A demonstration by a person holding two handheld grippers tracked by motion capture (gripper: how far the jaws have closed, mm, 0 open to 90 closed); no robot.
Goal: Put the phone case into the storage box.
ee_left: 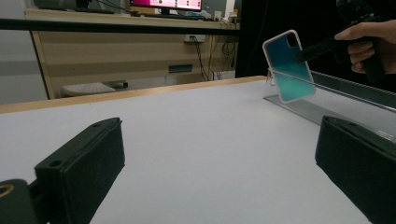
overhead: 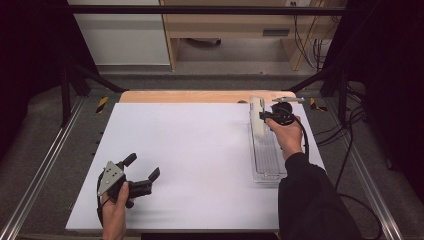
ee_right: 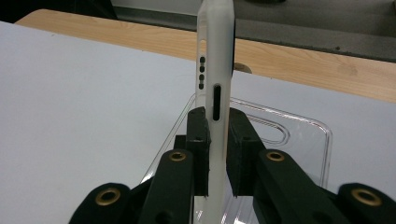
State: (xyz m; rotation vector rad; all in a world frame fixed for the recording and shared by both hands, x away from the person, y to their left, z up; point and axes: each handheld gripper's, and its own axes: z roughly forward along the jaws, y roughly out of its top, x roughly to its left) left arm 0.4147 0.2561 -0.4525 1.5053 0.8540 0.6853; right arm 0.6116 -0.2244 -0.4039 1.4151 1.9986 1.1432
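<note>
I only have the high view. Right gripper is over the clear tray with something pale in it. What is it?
Observer: A phone case, translucent white rim with a teal inside, seen in the left gripper view.
Operator: Actually clamped, or just resting against the jaws?
Observer: Clamped. The right gripper has both pads pressed on the case's edge, beside the port cutout.
Operator: Is it in the clear tray yet?
Observer: No, the left gripper view shows it lifted above the tray, tilted.
Operator: Left gripper?
Observer: The left gripper has its jaws wide apart, nothing between them but the white table.
</note>
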